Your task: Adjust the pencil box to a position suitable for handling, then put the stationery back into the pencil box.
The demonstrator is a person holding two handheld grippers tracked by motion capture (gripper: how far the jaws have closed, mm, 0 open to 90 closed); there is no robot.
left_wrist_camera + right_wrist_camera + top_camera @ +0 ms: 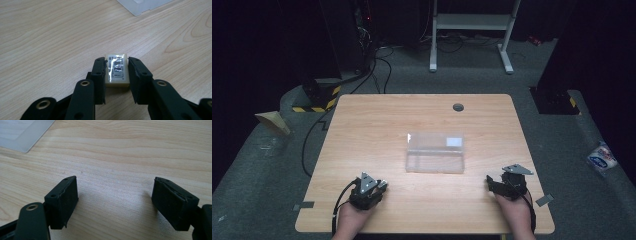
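A small white block (117, 71) with a shiny barcode label sits between the black jaws of my left gripper (117, 65), low over the wooden table (377, 125). Both pads press on its sides, so the left gripper is shut on it. In the high view the left gripper (381, 186) is near the table's front left. A clear plastic box (435, 152) with a white label stands at the table's middle; its corner (142, 5) lies ahead of the block. At the front right, my right gripper (491, 183) stands open, its jaws (115, 192) wide apart over bare wood.
A round cable hole (458, 107) lies near the table's far edge. Beyond the table stands a white metal frame (472, 22). A white and blue bag (602, 159) lies on the grey floor at the right, and a cardboard piece (272, 122) at the left.
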